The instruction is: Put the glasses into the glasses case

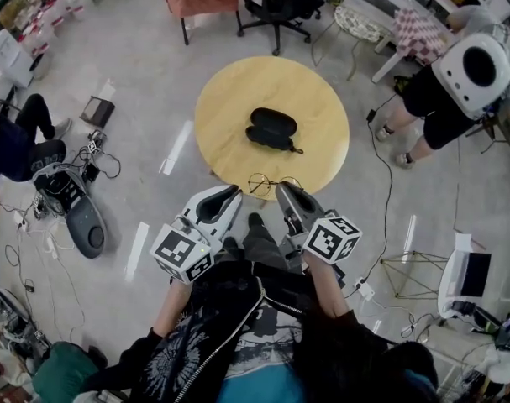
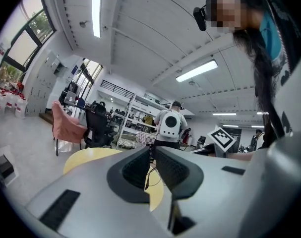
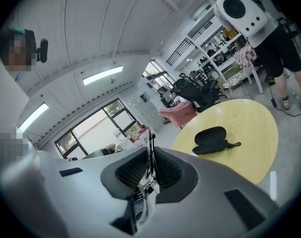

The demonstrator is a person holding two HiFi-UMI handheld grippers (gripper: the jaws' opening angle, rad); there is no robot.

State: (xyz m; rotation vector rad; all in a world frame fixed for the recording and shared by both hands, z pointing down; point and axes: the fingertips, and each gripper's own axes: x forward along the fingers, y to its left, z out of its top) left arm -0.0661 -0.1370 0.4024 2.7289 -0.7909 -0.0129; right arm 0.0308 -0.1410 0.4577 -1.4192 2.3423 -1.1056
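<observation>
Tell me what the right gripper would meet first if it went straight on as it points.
Probably the round table, left of the glasses case: the right gripper, jaws shut on the glasses, points across it. Height is unclear, so it may pass over.

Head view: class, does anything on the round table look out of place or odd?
Nothing looks spilled or damaged. The glasses hang at the near edge of the table, pinched by one thin arm in the right gripper. The glasses case sits mid-table.
</observation>
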